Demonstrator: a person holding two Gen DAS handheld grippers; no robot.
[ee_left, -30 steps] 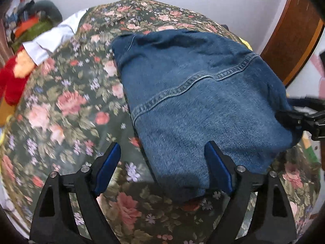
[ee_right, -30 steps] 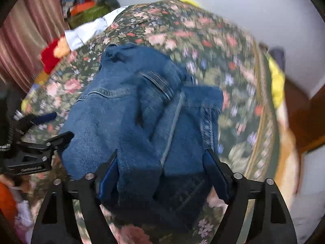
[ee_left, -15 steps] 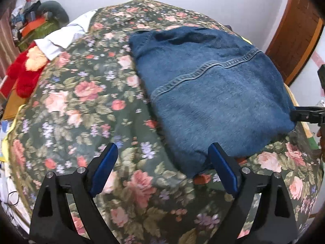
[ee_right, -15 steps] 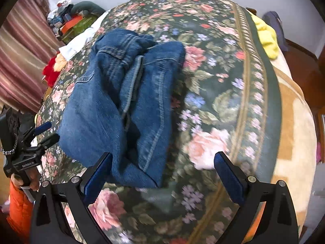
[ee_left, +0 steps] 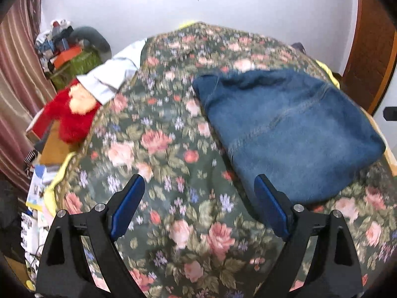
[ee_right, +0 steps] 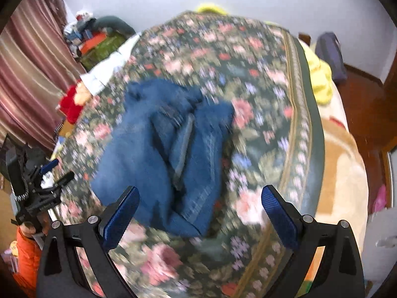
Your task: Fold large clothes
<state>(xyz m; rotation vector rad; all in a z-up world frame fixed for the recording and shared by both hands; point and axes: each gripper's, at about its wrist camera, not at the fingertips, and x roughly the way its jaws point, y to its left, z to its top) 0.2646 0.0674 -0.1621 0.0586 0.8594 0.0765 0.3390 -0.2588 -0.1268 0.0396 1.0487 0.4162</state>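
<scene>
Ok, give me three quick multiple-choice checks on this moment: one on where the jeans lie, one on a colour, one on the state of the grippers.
1. Where do the folded jeans lie?
A. on the floral bedspread
B. on the floor
C. over a chair

2. What colour is the plush toy at the bed's edge?
A. green
B. red
C. white

3. How do the left gripper and right gripper stand?
A. both shut on denim
B. one open, one shut
C. both open, holding nothing

Answers:
1. A, the denim bundle rests flat on the flowered cover.
2. B, its fur is bright red.
3. C, the blue pads stand wide apart, with no denim pinched between them.
</scene>
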